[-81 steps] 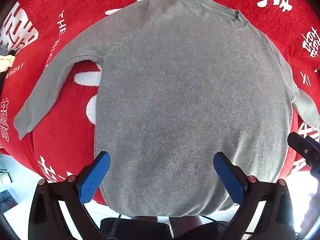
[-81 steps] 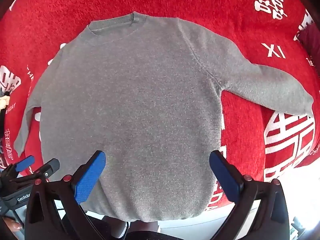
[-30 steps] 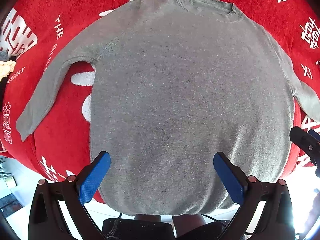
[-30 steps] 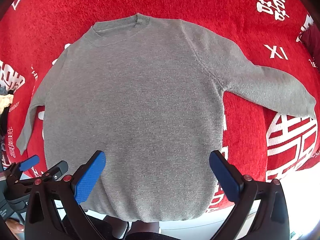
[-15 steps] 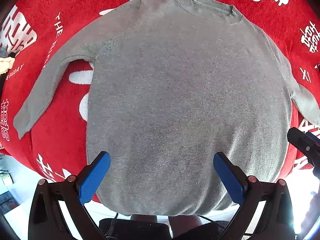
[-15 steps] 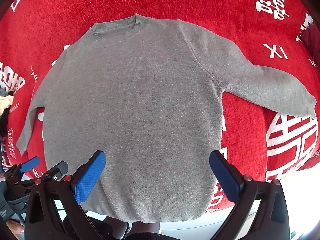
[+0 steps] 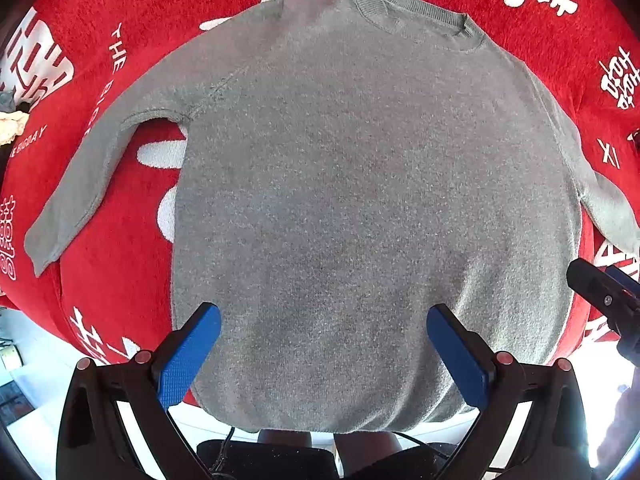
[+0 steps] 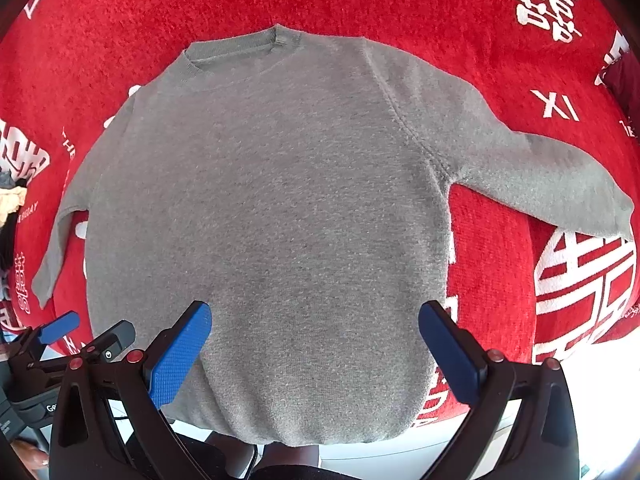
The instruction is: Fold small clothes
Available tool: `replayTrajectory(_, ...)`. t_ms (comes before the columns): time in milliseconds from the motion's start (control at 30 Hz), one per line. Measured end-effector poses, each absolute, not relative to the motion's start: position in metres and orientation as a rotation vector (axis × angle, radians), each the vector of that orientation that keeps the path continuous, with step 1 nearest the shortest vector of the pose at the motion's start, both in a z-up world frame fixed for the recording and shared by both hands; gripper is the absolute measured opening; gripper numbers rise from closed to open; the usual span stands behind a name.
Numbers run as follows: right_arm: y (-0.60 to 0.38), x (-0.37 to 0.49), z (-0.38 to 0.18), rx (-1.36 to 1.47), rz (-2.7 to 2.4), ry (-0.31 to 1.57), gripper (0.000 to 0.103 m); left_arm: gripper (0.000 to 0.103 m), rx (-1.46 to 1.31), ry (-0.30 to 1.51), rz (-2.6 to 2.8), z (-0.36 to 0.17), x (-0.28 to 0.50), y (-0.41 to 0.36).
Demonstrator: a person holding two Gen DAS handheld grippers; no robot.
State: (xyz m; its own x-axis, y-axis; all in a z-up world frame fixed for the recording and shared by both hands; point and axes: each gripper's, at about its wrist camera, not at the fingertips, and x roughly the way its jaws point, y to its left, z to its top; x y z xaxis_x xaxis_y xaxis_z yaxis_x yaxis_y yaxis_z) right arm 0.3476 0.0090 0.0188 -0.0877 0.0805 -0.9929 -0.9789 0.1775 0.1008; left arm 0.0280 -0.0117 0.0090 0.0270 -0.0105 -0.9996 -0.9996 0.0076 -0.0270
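Note:
A small grey knit sweater (image 7: 360, 200) lies flat on a red cloth, collar away from me, both sleeves spread out to the sides; it also shows in the right wrist view (image 8: 280, 220). My left gripper (image 7: 324, 356) is open and empty, hovering above the sweater's hem. My right gripper (image 8: 316, 356) is open and empty too, above the hem a little to the right. The left sleeve cuff (image 7: 40, 244) lies at the left edge of the cloth, the right sleeve cuff (image 8: 608, 208) at the right.
The red cloth (image 7: 120, 264) with white lettering covers the table and hangs over its near edge. The right gripper shows at the right edge of the left wrist view (image 7: 608, 300). The left gripper shows at lower left of the right wrist view (image 8: 72, 344). Other clothes (image 7: 10, 120) lie far left.
Both grippers have shifted only slightly above the sweater and stayed open. The sweater has not moved.

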Motion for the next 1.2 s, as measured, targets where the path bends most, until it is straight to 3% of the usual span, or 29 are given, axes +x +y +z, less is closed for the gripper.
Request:
replayTrajectory(433, 0.013, 0.34, 0.018, -0.999, 1.186, 1.296, 0.103, 0.103, -1.241, 1.16, 1.181, 0.006, 0.015, -0.005)
replayTrajectory(767, 0.019, 0.328, 0.02, -1.016, 1.189, 1.28, 0.103, 0.103, -1.303, 1.014, 1.129, 0.009, -0.004, -0.002)
replayTrajectory(1200, 0.035, 0.252, 0.011, -1.098, 1.311, 1.272, 0.103, 0.103, -1.473, 0.745, 1.29, -0.005, -0.133, -0.007)
